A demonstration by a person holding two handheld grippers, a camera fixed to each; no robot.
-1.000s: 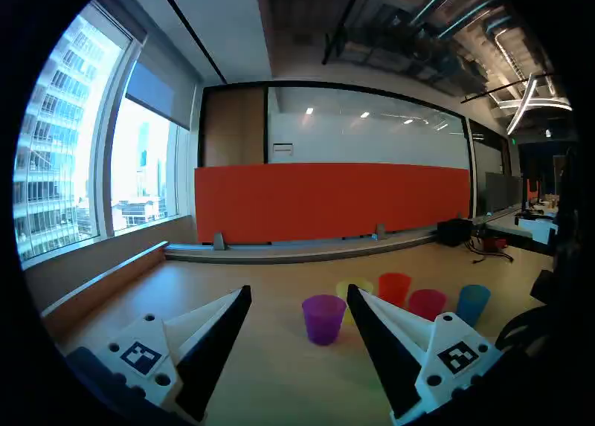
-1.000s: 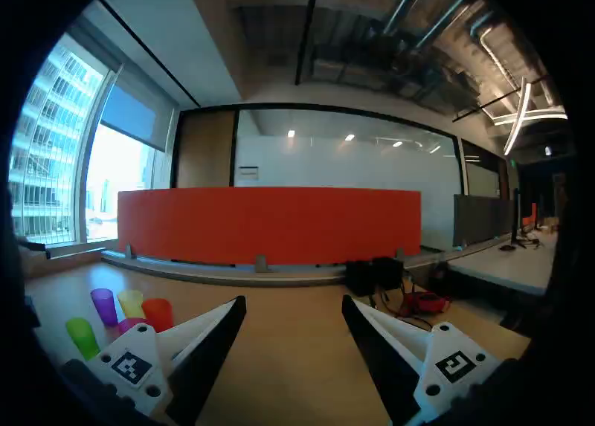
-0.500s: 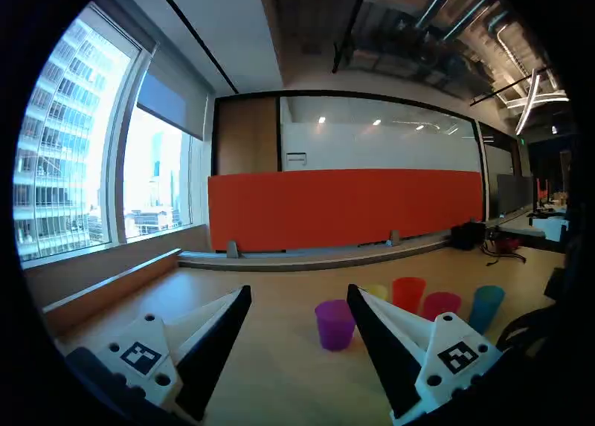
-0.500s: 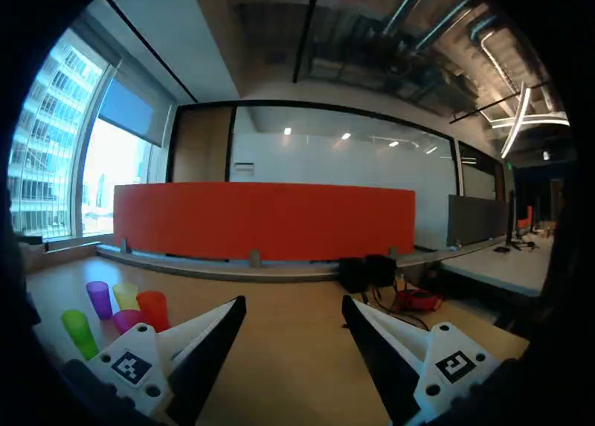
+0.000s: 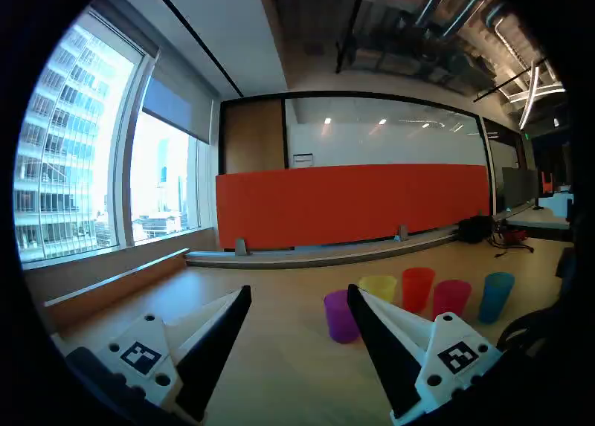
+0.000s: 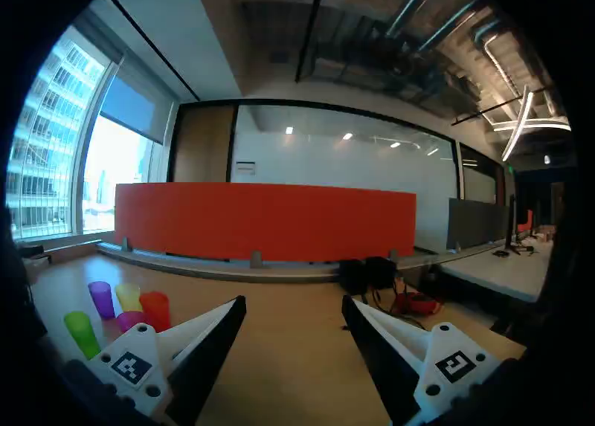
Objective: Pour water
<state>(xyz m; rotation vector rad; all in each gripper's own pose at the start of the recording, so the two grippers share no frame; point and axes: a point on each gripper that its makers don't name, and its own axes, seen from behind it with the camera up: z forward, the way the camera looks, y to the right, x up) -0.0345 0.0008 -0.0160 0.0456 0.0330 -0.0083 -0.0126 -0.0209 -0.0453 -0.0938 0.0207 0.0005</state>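
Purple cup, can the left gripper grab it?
Probably yes. The left gripper is open and the purple cup stands ahead on the table, with nothing between them; it needs a small sideways shift.

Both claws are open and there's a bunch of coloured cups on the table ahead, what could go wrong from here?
The purple cup is partly hidden behind a finger of the open left claw; pushing forward could knock it over. The yellow cup, orange cup, pink cup and blue cup stand close together, so gripping one may topple a neighbour. Whether any cup holds water cannot be told, so a bump might spill.
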